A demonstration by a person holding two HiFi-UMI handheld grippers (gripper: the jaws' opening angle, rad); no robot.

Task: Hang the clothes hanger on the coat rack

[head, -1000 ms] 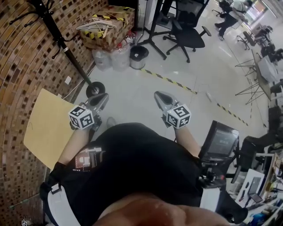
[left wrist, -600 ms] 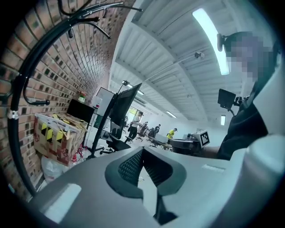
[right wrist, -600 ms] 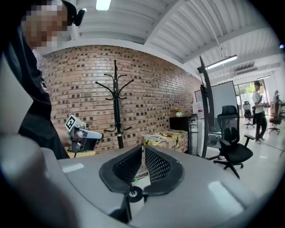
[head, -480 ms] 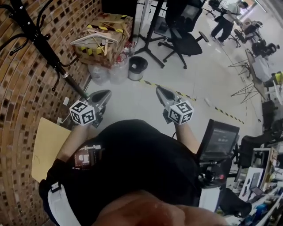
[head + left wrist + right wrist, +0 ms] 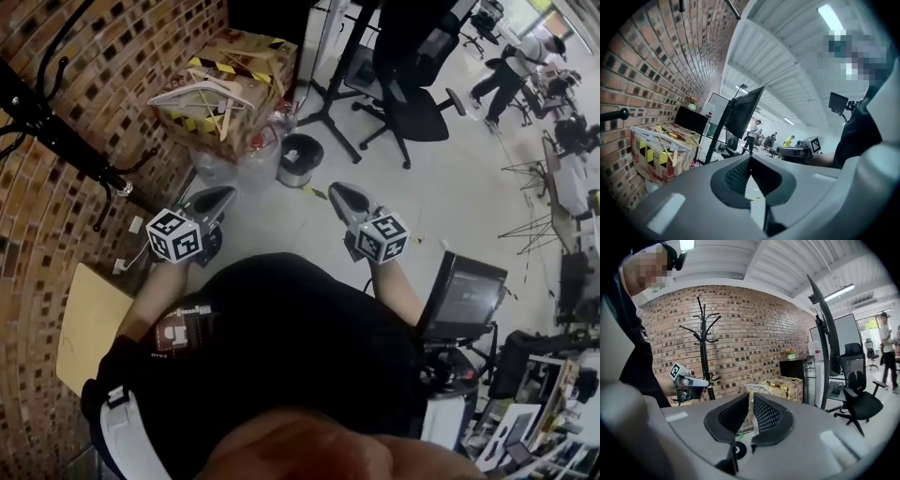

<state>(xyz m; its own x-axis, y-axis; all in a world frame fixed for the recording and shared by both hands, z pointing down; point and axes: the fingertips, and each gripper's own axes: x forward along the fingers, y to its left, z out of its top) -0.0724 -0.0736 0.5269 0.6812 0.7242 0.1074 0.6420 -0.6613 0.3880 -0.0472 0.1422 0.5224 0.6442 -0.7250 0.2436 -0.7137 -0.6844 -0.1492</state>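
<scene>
- Coat rack (image 5: 56, 141) stands left of the box (image 5: 253, 58), against the brick wall.
- Hangers (image 5: 202, 92) lie tangled atop the box; lifting one would likely drag others off.
- Left hand-held gripper (image 5: 221, 195), short of the box, is closed and empty. The right hand-held gripper (image 5: 337, 193) is barely parted and empty, so its slim gap might miss a hanger.

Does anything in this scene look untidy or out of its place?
Yes. Several clothes hangers lie in a loose, crossed heap on top of the taped cardboard box by the brick wall. The coat rack stands upright, and the hooks that show are bare.
</scene>
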